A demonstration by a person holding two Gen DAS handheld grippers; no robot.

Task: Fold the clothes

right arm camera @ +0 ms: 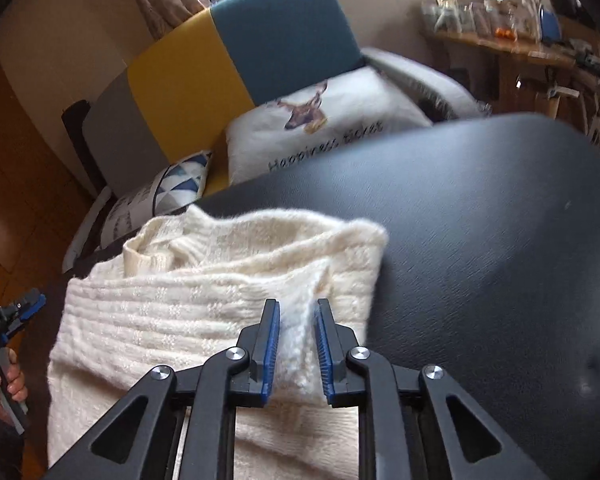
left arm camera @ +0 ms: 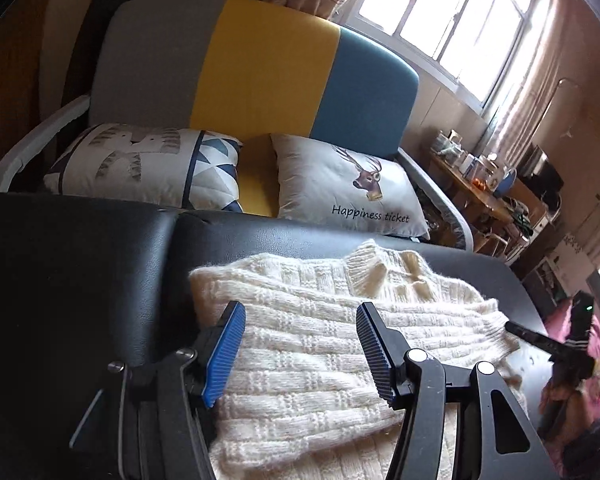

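One hand-held gripper [right arm camera: 296, 344] pinches the cream sweater [right arm camera: 204, 304].

A grey, yellow and blue sofa [left arm camera: 260, 68] held two printed cushions [left arm camera: 348, 184] — daylight poured through a curtained window [left arm camera: 452, 12], beside a cluttered wooden desk [left arm camera: 480, 192].

Left gripper [left arm camera: 300, 354]: jaws spread wide, nothing between the blue pads, hovering low and angled down. Right gripper [right arm camera: 296, 346]: jaws nearly together, pinching a fold of white knit between the pads. A hand [right arm camera: 10, 384] wraps the left gripper's handle at the right wrist view's left edge.
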